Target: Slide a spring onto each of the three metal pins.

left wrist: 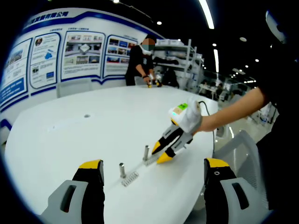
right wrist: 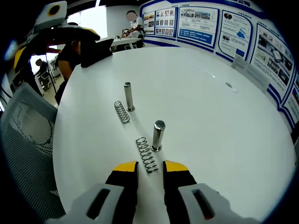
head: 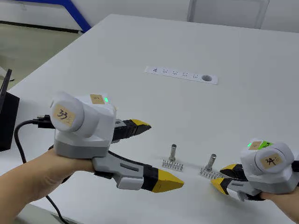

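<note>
Fingers (head: pixel 170 181) of the left gripper (head: pixel 156 154) stand spread wide in the head view. They hold nothing and touch nothing as they hover over the near left part of the white table (head: pixel 140 46). Just right of their tips the left pin (head: pixel 172 152) stands upright, and the left spring (head: pixel 172 164) lies flat just beside its foot on the near side. Further right the right pin (head: pixel 211 162) also stands upright. The right spring (head: pixel 208 173) lies at its base and runs toward the right gripper (head: pixel 223 176), whose fingers are only slightly parted at the spring's near end. A power strip (head: pixel 181 74) lies well beyond on the far side. A black cable (head: pixel 18 135) hangs off the left gripper at the table's left edge.

In the left gripper view its own two fingers rise far apart with bare table between them. Both pins and both springs lie ahead, with nothing in the way. The right gripper sits low at the farther pair, its tips beside that spring. A person (left wrist: pixel 140 60) stands at the far end of the table, in front of wall posters (left wrist: pixel 79 49).

In the right gripper view its own fingers are narrowly parted, and the near end of the right spring lies in the mouth of the gap. It is not pinched, and I cannot tell whether a finger touches it. The right pin stands just beyond, and the left pin and left spring are farther off. A mesh chair (right wrist: pixel 23 135) stands at the table's edge.
</note>
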A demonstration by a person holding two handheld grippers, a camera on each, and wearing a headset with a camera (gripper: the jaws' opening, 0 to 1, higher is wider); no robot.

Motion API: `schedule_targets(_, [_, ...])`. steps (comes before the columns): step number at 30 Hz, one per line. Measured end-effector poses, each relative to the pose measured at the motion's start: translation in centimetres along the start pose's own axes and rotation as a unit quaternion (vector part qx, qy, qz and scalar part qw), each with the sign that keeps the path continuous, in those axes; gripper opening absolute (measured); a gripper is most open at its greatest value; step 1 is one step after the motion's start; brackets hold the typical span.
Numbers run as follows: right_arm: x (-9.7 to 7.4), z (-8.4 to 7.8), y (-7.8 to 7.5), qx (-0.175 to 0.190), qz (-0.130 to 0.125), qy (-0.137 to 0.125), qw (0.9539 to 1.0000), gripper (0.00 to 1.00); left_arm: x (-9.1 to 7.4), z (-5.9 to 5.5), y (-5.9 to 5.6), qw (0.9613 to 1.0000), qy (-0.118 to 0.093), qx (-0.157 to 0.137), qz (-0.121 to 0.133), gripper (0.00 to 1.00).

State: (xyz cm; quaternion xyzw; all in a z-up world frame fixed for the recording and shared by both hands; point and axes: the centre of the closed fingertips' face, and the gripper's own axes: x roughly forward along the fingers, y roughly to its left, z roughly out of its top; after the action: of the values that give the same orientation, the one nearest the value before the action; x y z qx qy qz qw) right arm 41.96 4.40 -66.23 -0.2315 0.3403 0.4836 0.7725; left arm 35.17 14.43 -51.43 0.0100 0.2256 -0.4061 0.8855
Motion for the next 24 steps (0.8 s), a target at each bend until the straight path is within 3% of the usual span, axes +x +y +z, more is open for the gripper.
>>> schedule_targets(7, [-0.35, -0.26, 0.55, 0.01, 0.019, -0.005, 0.9997, 0.17, 0.07, -0.19, 0.03, 1.0, 0.002, -0.001, -0.004, 0.9])
schedule_targets(12, [-0.18, -0.25, 0.61, 0.004, 0.027, -0.004, 0.9996, 0.13, 0.14, 0.1, 0.01, 1.0, -0.006, -0.005, -0.005, 0.9])
schedule_targets(24, [-0.13, -0.21, 0.86, -0.025, 0.034, 0.0, 0.9991, 0.11, -0.11, -0.34, -0.02, 1.0, -0.001, -0.006, 0.0, 0.89])
